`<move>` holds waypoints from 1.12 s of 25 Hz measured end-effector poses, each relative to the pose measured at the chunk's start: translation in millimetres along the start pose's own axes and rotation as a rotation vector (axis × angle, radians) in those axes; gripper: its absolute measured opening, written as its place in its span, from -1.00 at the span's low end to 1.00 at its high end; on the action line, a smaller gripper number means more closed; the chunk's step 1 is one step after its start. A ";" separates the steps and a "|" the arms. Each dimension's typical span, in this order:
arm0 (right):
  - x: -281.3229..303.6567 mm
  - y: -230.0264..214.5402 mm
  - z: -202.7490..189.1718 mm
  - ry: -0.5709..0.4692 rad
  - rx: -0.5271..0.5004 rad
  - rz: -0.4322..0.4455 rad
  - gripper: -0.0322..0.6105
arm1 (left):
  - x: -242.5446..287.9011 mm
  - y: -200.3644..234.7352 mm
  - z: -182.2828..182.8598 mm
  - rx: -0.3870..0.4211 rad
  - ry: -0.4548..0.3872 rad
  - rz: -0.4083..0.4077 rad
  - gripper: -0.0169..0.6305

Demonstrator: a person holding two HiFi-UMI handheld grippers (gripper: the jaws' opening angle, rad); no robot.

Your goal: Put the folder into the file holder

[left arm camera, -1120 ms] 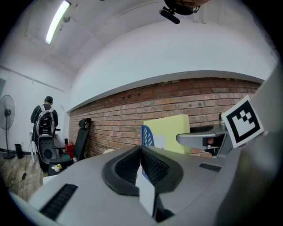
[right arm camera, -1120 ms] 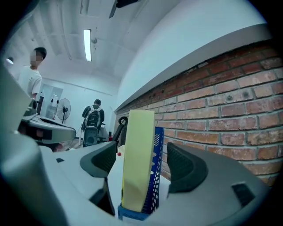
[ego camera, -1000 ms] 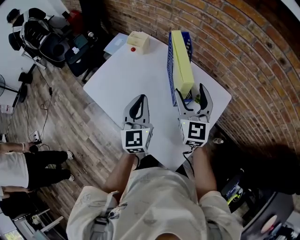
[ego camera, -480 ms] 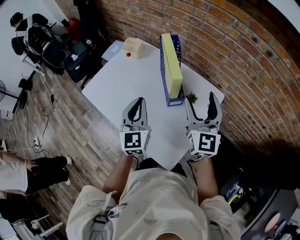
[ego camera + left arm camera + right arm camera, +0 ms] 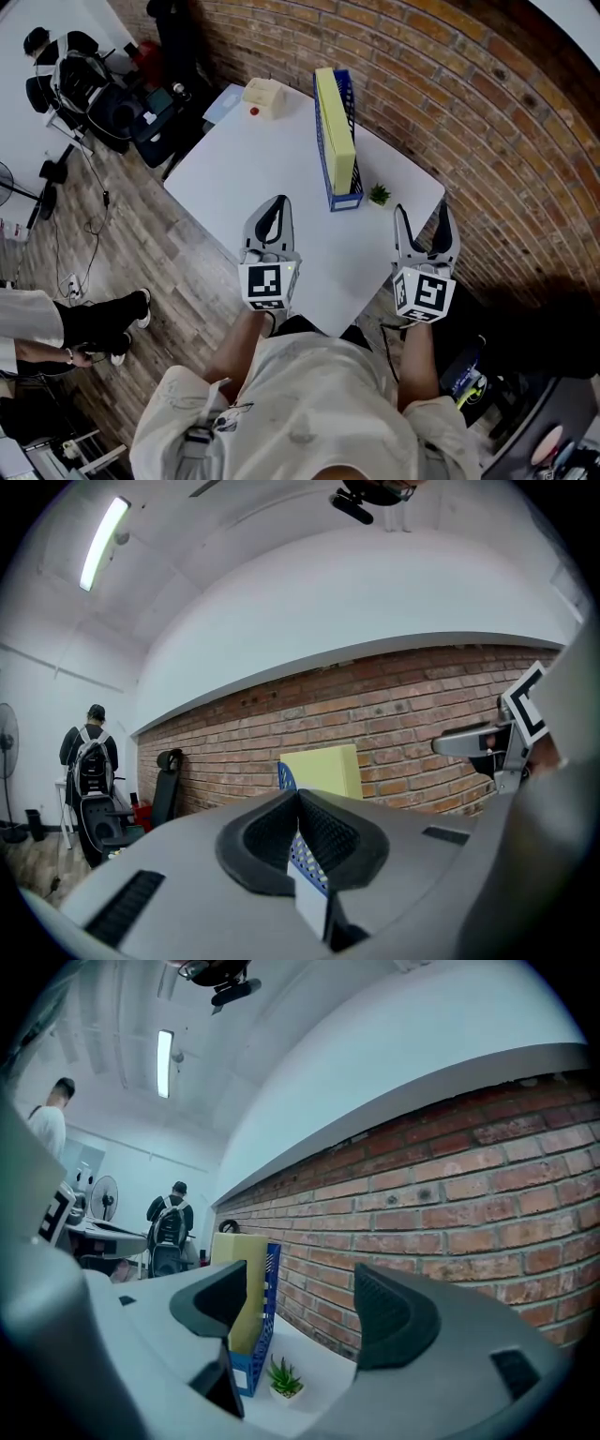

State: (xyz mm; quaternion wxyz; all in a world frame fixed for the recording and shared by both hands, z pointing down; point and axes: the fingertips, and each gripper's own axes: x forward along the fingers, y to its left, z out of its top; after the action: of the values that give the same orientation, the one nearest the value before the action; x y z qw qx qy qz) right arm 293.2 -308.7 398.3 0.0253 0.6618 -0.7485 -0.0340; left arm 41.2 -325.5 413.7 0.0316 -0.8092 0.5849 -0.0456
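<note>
Even, cool light from ceiling strip lamps (image 5: 105, 541) leaves the white worktop (image 5: 281, 159) bright with faint shadows, while all views bow strongly at dark, vignetted edges and the near jaws look soft.

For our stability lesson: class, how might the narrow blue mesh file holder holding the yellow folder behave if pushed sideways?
Probably tips: the blue mesh file holder stands tall and narrow. Likely slides easily on the smooth white table.
</note>
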 end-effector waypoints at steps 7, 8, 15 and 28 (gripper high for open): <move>-4.3 -6.5 1.8 0.003 -0.003 -0.013 0.25 | -3.5 -6.3 3.1 0.004 -0.004 -0.007 -0.90; -4.3 -6.3 2.0 0.004 -0.004 -0.013 0.25 | -3.9 -6.5 3.4 0.005 -0.004 -0.008 -0.90; -5.1 -1.2 2.5 0.004 -0.006 -0.011 0.21 | -8.7 -4.4 3.1 -0.001 -0.005 -0.003 -0.90; -8.5 4.7 7.6 -0.028 0.012 -0.030 -0.58 | -11.1 -2.5 4.6 0.001 -0.005 -0.009 -0.90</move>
State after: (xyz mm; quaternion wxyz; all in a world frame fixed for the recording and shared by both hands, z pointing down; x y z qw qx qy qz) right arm 289.0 -299.6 391.2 0.0107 0.6725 -0.7390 -0.0391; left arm 40.6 -314.2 409.0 0.0335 -0.8119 0.5811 -0.0440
